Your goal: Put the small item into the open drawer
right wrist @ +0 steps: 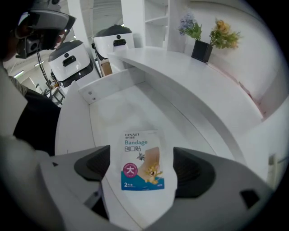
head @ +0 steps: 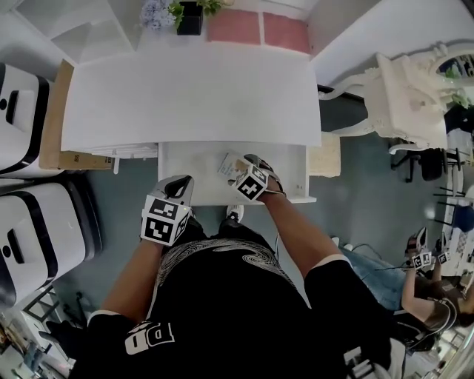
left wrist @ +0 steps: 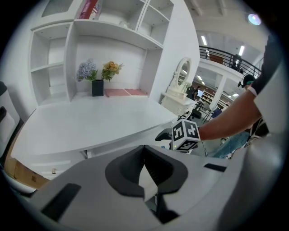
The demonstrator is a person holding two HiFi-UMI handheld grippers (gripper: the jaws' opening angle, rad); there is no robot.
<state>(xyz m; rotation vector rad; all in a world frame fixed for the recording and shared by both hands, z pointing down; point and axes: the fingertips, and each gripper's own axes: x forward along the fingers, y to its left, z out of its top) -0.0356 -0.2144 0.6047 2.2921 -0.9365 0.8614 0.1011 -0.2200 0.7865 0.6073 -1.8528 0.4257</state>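
The small item is a flat bandage packet (right wrist: 142, 160) with blue print and a cartoon. It lies on the floor of the open white drawer (head: 191, 169) under the white desk (head: 192, 96). My right gripper (right wrist: 141, 155) hangs over it with its jaws apart, one on each side of the packet and clear of its edges. In the head view the packet (head: 228, 164) shows just ahead of the right gripper (head: 248, 174). My left gripper (head: 175, 194) hovers at the drawer's front left corner, its dark pads (left wrist: 131, 173) closed together with nothing in them.
A dark pot with flowers (head: 189, 16) and two pink pads (head: 255, 28) stand at the desk's back. White rounded machines (head: 29, 222) and a cardboard panel (head: 53, 118) are on the left. An ornate white vanity (head: 407, 96) is on the right, with another person (head: 426, 285) beyond.
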